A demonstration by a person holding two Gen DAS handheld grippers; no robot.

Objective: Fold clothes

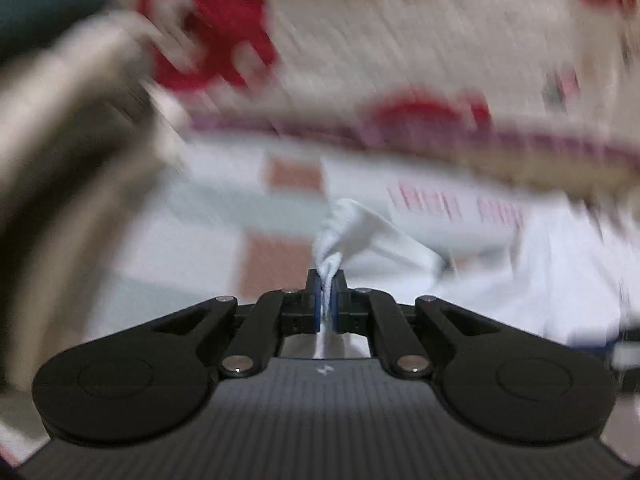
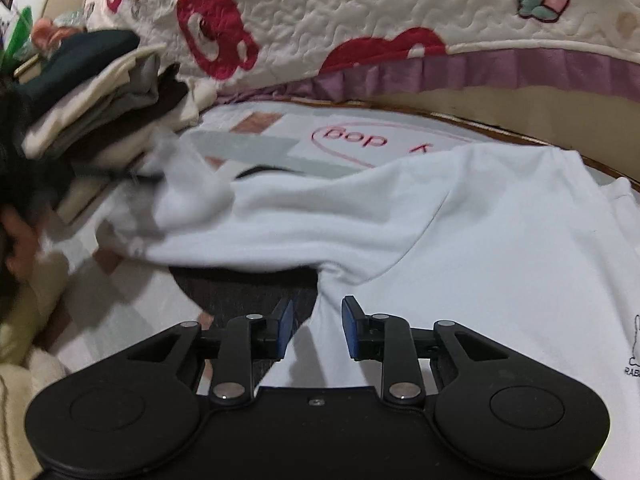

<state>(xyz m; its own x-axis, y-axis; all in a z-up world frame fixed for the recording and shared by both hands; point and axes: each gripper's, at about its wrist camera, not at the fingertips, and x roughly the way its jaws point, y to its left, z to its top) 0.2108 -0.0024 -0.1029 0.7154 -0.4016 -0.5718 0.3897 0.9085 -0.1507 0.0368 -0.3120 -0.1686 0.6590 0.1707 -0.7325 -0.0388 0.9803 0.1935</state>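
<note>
Close in, the left tool (image 1: pixel 329 300) is clamped tight on a twisted pinch of the white T-shirt (image 1: pixel 360 232), cloth bunched between the blue pads. The right tool (image 2: pixel 316 330) stands partly open, pads clear of the fabric, with a fold of the same white T-shirt (image 2: pixel 460 232) lying between and just ahead of them. This looks like the carry-over step of a fold: one edge gripped, the other side not held. My read is the right tool needs to close on that fold before the pair lay it flat. Only the right view is sharp: it shows the shirt spread on the bed, a stack of folded clothes (image 2: pixel 104 100) behind it, and the quilted bear blanket (image 2: pixel 320 20) farthest back. The left view is motion-blurred.
</note>
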